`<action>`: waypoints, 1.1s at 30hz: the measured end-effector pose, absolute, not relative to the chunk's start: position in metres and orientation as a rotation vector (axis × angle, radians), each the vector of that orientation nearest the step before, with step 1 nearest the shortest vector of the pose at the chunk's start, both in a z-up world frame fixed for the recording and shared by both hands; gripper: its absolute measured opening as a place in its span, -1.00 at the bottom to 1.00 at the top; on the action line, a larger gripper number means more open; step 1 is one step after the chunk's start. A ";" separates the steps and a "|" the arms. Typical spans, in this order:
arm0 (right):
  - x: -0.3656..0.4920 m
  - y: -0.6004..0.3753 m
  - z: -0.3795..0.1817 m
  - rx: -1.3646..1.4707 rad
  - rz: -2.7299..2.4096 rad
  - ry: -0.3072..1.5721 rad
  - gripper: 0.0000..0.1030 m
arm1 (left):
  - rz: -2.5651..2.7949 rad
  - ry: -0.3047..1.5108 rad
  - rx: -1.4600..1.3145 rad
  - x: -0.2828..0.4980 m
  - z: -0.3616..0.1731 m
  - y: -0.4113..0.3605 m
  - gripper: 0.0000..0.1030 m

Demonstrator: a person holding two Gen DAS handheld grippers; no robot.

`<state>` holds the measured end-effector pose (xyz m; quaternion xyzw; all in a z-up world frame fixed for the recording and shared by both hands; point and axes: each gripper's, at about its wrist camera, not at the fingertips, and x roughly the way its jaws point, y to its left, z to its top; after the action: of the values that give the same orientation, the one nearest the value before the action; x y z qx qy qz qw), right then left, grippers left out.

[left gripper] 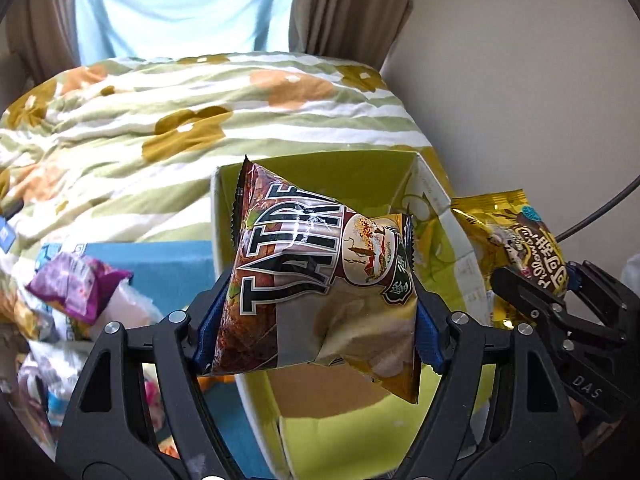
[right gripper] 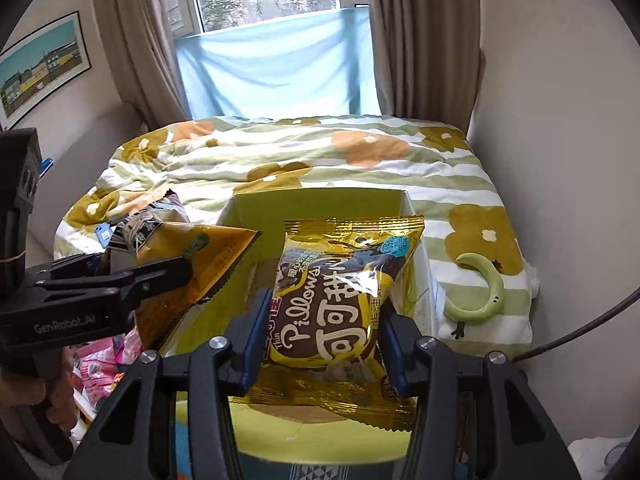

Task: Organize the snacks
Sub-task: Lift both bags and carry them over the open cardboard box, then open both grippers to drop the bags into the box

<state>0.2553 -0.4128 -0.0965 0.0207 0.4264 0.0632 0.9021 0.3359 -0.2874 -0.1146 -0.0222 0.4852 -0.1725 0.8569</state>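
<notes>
In the left wrist view my left gripper (left gripper: 316, 312) is shut on a brown and gold chip bag (left gripper: 304, 256) with big white letters, its blue pads (left gripper: 208, 320) pressing both sides. The bag hangs over an open yellow-green cardboard box (left gripper: 360, 176). In the right wrist view my right gripper (right gripper: 324, 320) is shut on a gold "Thin Pillows" snack bag (right gripper: 340, 276), also above the box (right gripper: 320, 208). The two grippers are side by side: the right gripper (left gripper: 532, 284) and its gold bag (left gripper: 508, 232) appear right of the box, the left gripper (right gripper: 172, 272) and its chip bag (right gripper: 192, 248) on the left.
The box rests on a bed with a green-striped flowered quilt (right gripper: 320, 152). Several loose snack packets (left gripper: 80, 288) lie left of it by a blue box (left gripper: 168, 264). A green crescent-shaped object (right gripper: 480, 292) lies on the quilt at right, near the wall (right gripper: 560, 160). A hand (right gripper: 52, 392) grips the left handle.
</notes>
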 end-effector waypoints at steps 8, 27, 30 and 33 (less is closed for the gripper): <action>0.321 -0.432 -0.122 0.100 0.074 0.961 -0.11 | -0.361 1.089 0.034 0.403 -0.160 -0.315 0.92; 0.363 -0.426 -0.138 0.114 0.105 0.992 -0.11 | -0.274 1.112 0.076 0.369 -0.161 -0.268 0.92; 0.374 -0.421 -0.147 0.115 0.127 1.016 -0.11 | -0.259 1.109 0.084 0.362 -0.161 -0.260 0.92; 0.384 -0.412 -0.159 0.101 0.153 1.063 -0.09 | -0.242 1.104 0.082 0.357 -0.161 -0.253 0.92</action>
<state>0.3835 -0.4124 -0.1590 0.0482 0.5062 0.0730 0.8579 0.3567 -0.2526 -0.1612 0.0387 0.5229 -0.1146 0.8438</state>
